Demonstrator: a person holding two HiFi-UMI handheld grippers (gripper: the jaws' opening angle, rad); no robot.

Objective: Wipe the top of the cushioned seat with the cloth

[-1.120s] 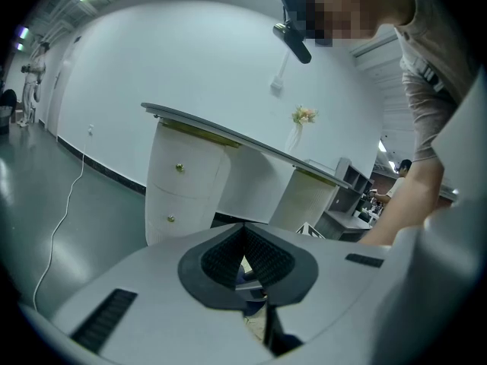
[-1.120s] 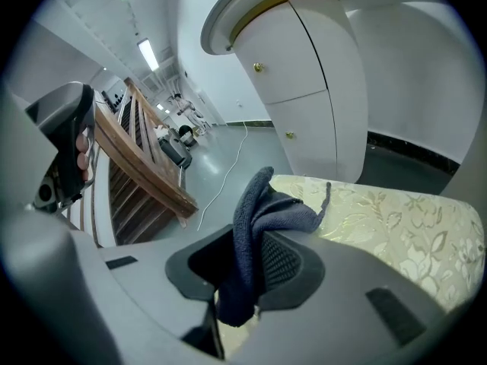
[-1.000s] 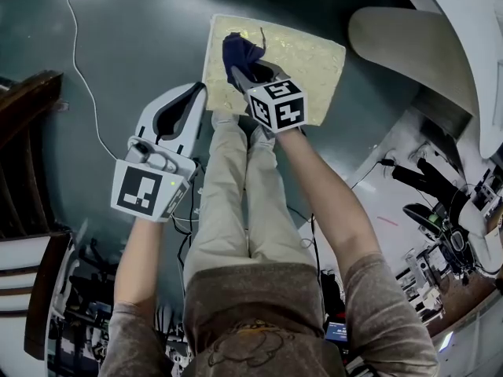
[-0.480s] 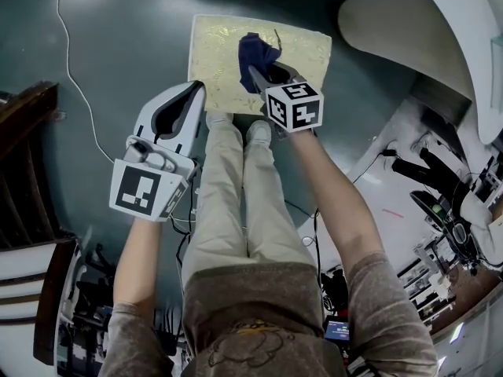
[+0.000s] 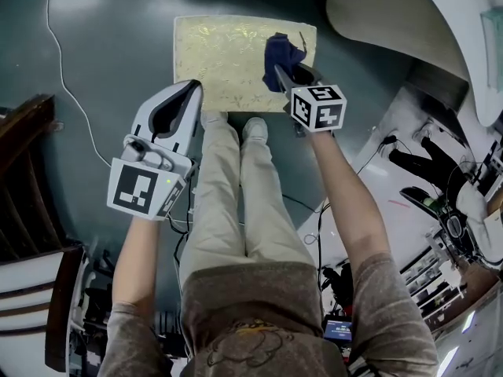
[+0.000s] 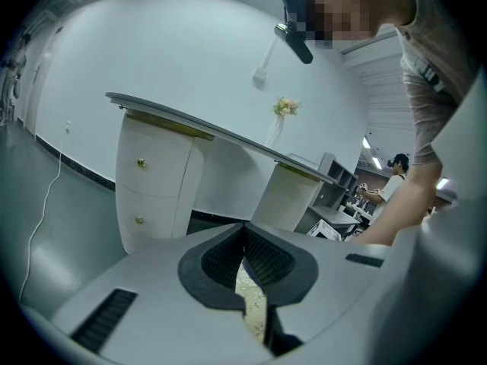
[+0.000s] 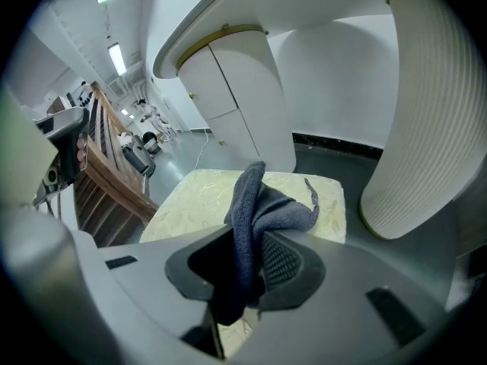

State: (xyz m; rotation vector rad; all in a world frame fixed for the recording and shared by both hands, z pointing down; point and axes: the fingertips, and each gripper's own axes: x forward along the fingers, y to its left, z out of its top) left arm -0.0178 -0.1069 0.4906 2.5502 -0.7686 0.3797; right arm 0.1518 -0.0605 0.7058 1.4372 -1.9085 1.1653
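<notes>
1. While the right gripper hangs over the right side of the seat, we see its jaws clamped on the dark blue cloth.
2. The cloth bunches out past the jaws and lies over the seat's top near its right edge, toward the far corner.
3. We find the left gripper with jaws closed on nothing, above the seat's near left corner.
4. The seat stands on the floor, just ahead of the person's shoes.
</notes>
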